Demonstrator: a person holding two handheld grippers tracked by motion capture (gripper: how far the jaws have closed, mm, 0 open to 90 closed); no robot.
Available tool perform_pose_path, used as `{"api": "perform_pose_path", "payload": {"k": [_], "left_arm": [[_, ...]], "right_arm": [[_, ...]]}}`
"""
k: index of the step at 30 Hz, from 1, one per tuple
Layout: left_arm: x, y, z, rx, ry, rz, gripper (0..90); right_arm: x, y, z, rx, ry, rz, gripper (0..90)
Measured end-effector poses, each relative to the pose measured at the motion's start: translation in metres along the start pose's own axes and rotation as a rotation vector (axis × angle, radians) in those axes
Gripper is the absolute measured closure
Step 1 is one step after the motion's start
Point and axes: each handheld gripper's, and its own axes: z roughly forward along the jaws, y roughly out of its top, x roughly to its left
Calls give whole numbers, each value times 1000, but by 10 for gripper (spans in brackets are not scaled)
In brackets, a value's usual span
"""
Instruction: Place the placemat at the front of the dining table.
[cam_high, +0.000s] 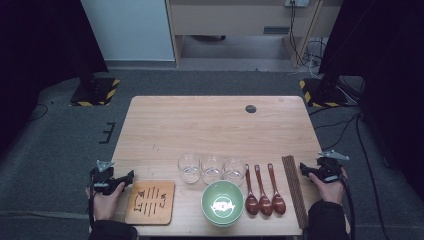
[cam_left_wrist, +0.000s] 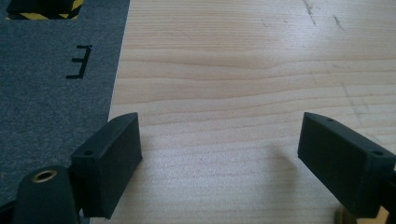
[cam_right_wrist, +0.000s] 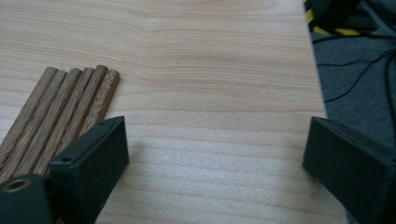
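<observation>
Nothing appears to be started yet: every item lies in a tidy row along the near edge of the tabletop (cam_high: 215, 125), and both tools hover at the sides without touching anything. The left hand-held gripper (cam_high: 127, 178) sits at about 8 o'clock of the tabletop, just left of the wooden trivet (cam_high: 150, 202); its jaws stand wide apart over bare wood, with nothing between them. The right hand-held gripper (cam_high: 306, 170) sits at about 4 o'clock, jaws likewise spread and empty, just to the right of the bundle of chopsticks (cam_high: 295, 190); in the right gripper view the stick ends (cam_right_wrist: 74, 100) lie beside the left jaw, close to it but not gripped.

Between the two tools, from 7 to 5 o'clock, lie the trivet, a green bowl (cam_high: 223, 202), three clear glasses (cam_high: 212, 169) side by side just beyond the bowl, three dark red spoons (cam_high: 264, 192) lying parallel with bowls toward the person, and then the chopsticks. Judging by this order, all the handling is still ahead, and the chopsticks and the trivet are the nearest candidates for a first grasp.

The tabletop is pale wood with visible grain, faint scratches and a small dark round cap (cam_high: 250, 108) near 1 o'clock. It stands on grey carpet (cam_high: 60, 150); black stands with yellow-striped bases (cam_high: 95, 92) flank it, cables trail at the right, and pale furniture lines the far wall.
</observation>
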Motion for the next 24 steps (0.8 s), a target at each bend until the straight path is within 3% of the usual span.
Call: {"api": "perform_pose_path", "payload": {"k": [3,6,12,17,24], "left_arm": [[-1,1,-4,-19,-10,3,140],[-5,4,-11,-56,-34,9,143],[-9,6,-17,-82,-51,8,147],[-13,10,-25,-118,-69,2,147],[-17,13,-33,-152,-82,-12,153]], "right_arm": [[0,-1,-2,-17,-9,-11,68],[-2,1,-7,-54,5,19,69],[-2,5,-15,-85,15,42,64],[4,11,-24,-129,15,40,53],[12,19,-33,-167,53,38,48]]}}
